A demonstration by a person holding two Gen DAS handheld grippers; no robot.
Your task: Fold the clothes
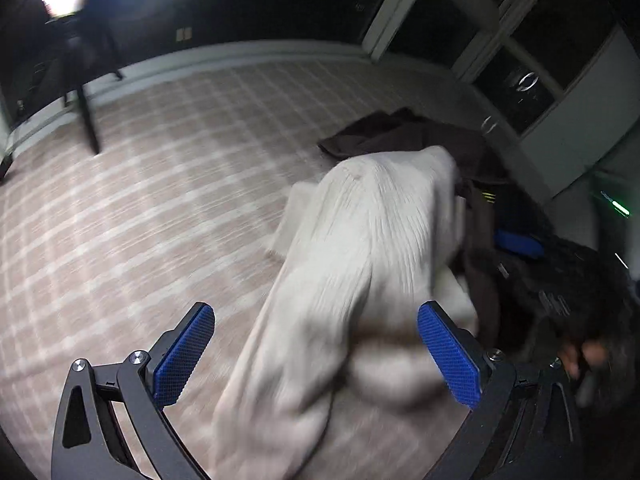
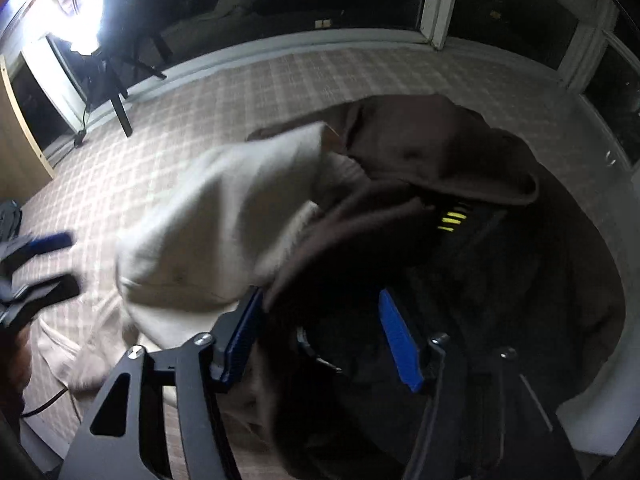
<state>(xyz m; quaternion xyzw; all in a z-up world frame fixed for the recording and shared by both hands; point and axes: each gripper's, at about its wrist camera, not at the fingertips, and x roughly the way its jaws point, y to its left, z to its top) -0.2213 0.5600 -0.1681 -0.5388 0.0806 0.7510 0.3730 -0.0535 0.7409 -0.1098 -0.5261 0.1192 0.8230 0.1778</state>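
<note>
L fingers (image 1: 316,356) apart w/ cream garment (image 1: 352,264) between; R fingers (image 2: 320,340) apart (over dark clothes (image 2: 460,280)).

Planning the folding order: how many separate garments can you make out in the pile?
3, maybe more hidden: a cream garment in front, a brown garment behind it, and a black garment with yellow stripes on the right.

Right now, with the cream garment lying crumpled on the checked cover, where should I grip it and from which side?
Grip the cream garment at its bunched near end, which already lies between the open left gripper fingers. Come from above. That end is thick and raised, easy to pinch; the far end leans on the brown clothes.
</note>
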